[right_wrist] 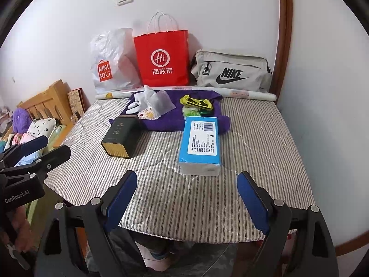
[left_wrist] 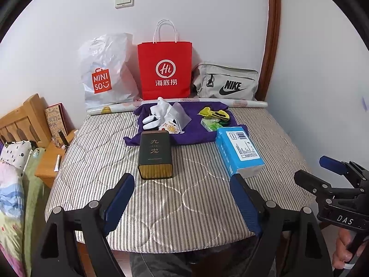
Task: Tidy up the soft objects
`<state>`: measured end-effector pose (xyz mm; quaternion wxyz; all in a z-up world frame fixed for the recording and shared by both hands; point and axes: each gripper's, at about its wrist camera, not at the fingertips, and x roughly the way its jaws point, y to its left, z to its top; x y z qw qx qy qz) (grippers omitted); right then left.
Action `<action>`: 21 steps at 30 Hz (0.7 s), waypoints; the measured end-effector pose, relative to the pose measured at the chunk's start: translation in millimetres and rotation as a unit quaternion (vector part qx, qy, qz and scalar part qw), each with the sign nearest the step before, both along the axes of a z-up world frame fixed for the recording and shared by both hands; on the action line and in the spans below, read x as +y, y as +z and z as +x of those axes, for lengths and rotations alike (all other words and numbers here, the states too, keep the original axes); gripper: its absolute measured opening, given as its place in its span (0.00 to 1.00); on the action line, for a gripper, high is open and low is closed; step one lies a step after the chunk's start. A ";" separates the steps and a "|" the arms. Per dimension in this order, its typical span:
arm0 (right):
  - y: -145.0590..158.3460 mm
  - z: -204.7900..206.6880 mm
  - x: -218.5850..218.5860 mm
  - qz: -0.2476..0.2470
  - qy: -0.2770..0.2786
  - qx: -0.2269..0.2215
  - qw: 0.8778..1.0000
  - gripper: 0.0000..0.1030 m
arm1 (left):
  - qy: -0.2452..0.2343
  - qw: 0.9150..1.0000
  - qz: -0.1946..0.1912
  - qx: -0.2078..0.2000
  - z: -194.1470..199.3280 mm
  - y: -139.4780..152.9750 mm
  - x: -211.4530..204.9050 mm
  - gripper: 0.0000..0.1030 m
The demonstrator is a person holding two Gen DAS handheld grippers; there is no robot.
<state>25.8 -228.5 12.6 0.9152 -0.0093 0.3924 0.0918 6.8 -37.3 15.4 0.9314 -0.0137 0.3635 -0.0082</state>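
Even, soft indoor light; sharp centre, heavy fisheye warp.
Black vignette rounds every corner, the brown wooden door frame (left_wrist: 272, 39) bows, shadows stay faint.

A quilted striped cloth cover (left_wrist: 184, 184) is seen on the table; the red bag (left_wrist: 165, 69) is made of matt paper, the white bag (left_wrist: 106, 73) of crinkled glossy plastic, the headboard (left_wrist: 23, 120) of wood.

Striped mattress (left_wrist: 196, 184) – bears purple cloth (left_wrist: 193, 133), dark tin (left_wrist: 155, 159), blue tissue pack (left_wrist: 239, 151), paper roll (left_wrist: 249, 103).
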 end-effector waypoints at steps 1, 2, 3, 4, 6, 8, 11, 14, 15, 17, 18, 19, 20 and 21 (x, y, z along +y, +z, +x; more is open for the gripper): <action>0.1 -0.8 -0.1 0.000 0.000 0.000 1.000 0.85 | 0.001 1.000 0.000 0.000 0.0 0.1 -0.2 0.82; 0.3 -1.0 0.0 0.001 0.001 -0.001 1.000 0.85 | 0.001 1.000 0.000 0.000 0.1 0.1 -0.3 0.82; 0.5 -1.0 -0.1 0.001 0.001 -0.002 1.000 0.85 | 0.001 1.000 0.000 0.000 0.3 0.1 -0.2 0.82; 0.3 -0.8 0.1 0.001 0.001 -0.001 1.000 0.85 | 0.001 1.000 0.000 0.000 0.3 0.1 -0.1 0.82; 0.0 -0.8 0.6 0.000 0.002 0.000 1.000 0.85 | 0.002 1.000 -0.001 0.001 0.3 0.2 0.0 0.82; -0.3 -0.8 1.1 -0.001 0.002 0.000 1.000 0.85 | 0.002 1.000 -0.001 0.002 0.3 0.0 0.9 0.82; -0.5 -0.6 1.7 -0.002 0.004 0.002 1.000 0.85 | 0.002 1.000 -0.001 0.002 0.0 -0.5 1.8 0.82; -0.4 -0.9 2.0 -0.002 0.004 0.000 1.000 0.85 | 0.002 1.000 -0.001 0.004 0.3 -0.9 2.5 0.82; -0.6 -1.0 1.9 -0.001 0.004 0.000 1.000 0.85 | 0.002 1.000 -0.001 0.004 0.9 -1.0 3.0 0.82; -0.7 -0.4 1.5 0.000 0.004 0.001 1.000 0.85 | 0.002 1.000 0.000 0.005 1.0 -1.3 3.0 0.82; -1.0 -0.1 0.9 0.001 0.004 0.001 1.000 0.85 | 0.002 1.000 0.000 0.005 1.0 -1.4 3.4 0.82; -1.2 0.1 0.5 0.001 0.003 0.002 1.000 0.85 | 0.002 1.000 -0.001 0.005 1.1 -1.4 3.4 0.82; -1.4 0.4 0.3 0.002 0.003 0.002 1.000 0.85 | 0.002 1.000 -0.001 0.005 1.0 -1.4 3.3 0.82; -1.6 0.5 0.2 0.002 0.004 0.003 1.000 0.85 | 0.002 1.000 0.000 0.005 1.0 -1.5 3.2 0.82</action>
